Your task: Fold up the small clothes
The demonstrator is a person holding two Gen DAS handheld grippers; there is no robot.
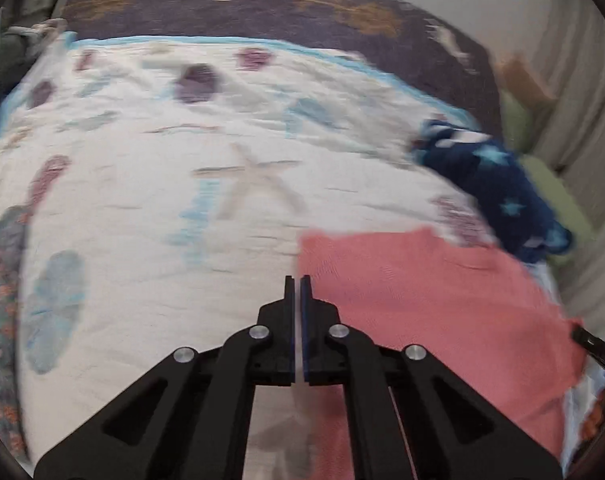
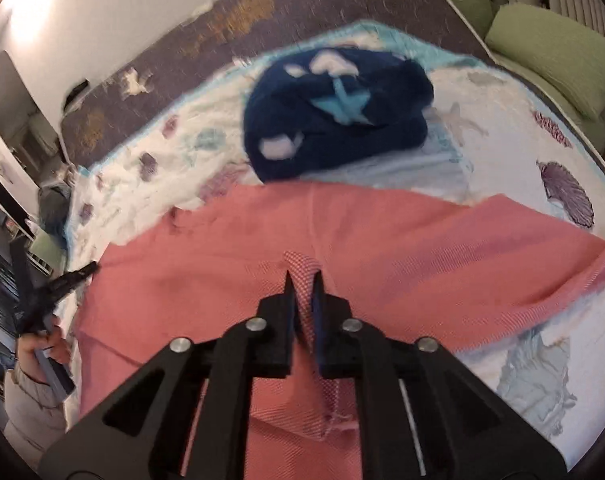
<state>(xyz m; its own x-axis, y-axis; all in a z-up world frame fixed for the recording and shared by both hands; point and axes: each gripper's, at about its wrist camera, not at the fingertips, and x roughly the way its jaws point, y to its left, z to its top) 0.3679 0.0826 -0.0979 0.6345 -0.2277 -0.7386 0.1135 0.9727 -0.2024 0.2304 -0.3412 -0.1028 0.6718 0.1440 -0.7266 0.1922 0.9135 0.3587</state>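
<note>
Two grippers are working over the pink garment (image 2: 222, 264) lying spread on the seashell sheet (image 1: 150, 184): the right gripper (image 2: 304, 280) is pinching a fold of it, while the left gripper (image 1: 297, 280) is hovering closed and empty at its edge.

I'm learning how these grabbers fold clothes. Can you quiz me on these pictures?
1. True or false: the right gripper pinches the pink cloth.
2. Which lies beyond the pink cloth? A) navy star garment B) yellow towel C) red sock
3. Fill in: the left gripper is ____, holding nothing.

Key: 1 true; 2 A; 3 shut.
</note>
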